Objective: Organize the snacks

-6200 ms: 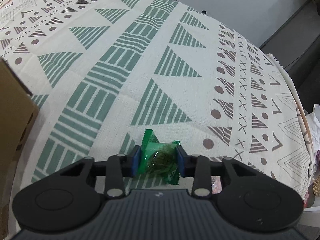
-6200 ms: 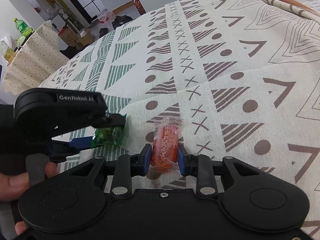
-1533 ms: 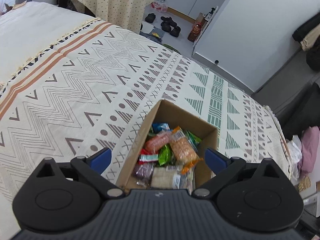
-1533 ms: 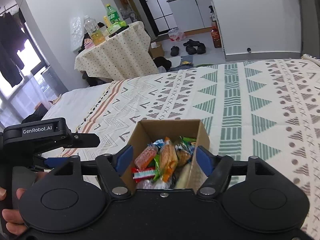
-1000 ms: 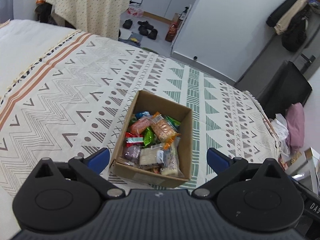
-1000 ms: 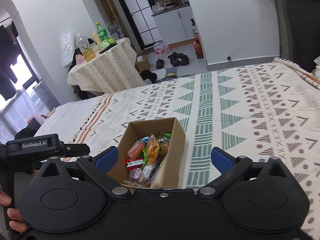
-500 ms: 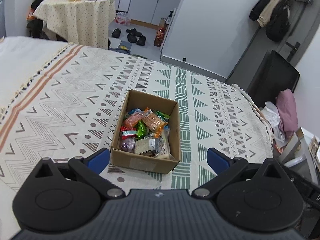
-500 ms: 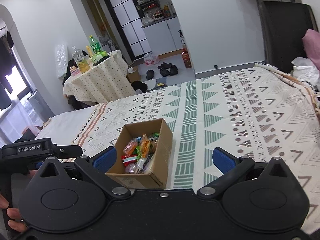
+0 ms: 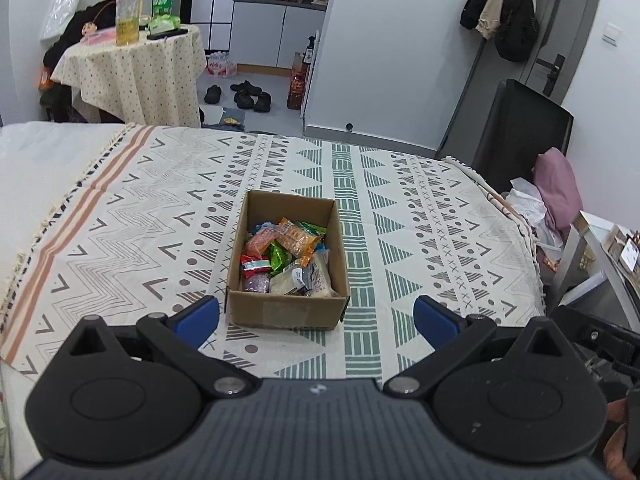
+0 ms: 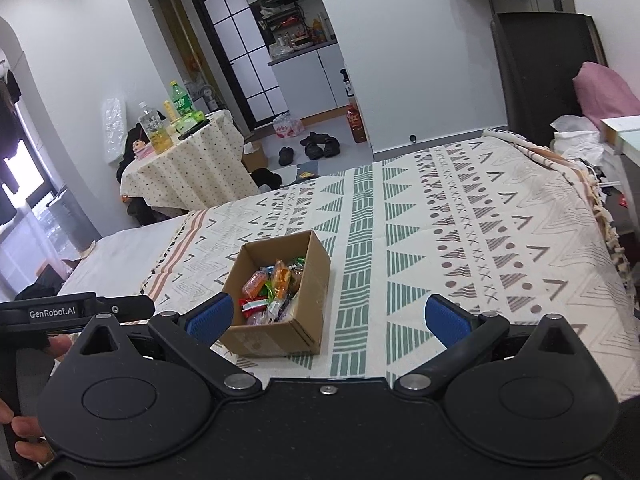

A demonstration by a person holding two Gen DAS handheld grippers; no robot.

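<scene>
The cardboard box (image 9: pixel 286 312) sits open-topped at the centre of the left wrist frame, resting on the patterned bedspread (image 9: pixel 420 240), and I read it at centre-left in the right wrist frame (image 10: pixel 280 334). The snacks (image 9: pixel 286 258) fill the box interior: an orange wrapper, a pink wrapper, a green wrapper, a red-and-white packet and pale packets toward the near wall. The left gripper (image 9: pixel 316 322) occupies the lower part of its frame with the jaws spread wide, holding nothing; the box lies between the two blue pads (image 9: pixel 196 322) in the picture, beyond their tips. The right gripper (image 10: pixel 326 322) is likewise spread wide and holds nothing, with the box just past its left pad. The left gripper's body, labelled GenRobot.AI, appears at the lower left edge of the right wrist frame, with a hand (image 10: pixel 28 440) gripping its handle. Beyond the bed, a small round tabletop under a dotted cloth (image 9: pixel 132 68) carries bottles (image 9: pixel 128 14) at upper left. Shoes (image 9: pixel 240 94) lie on the floor at upper centre.
</scene>
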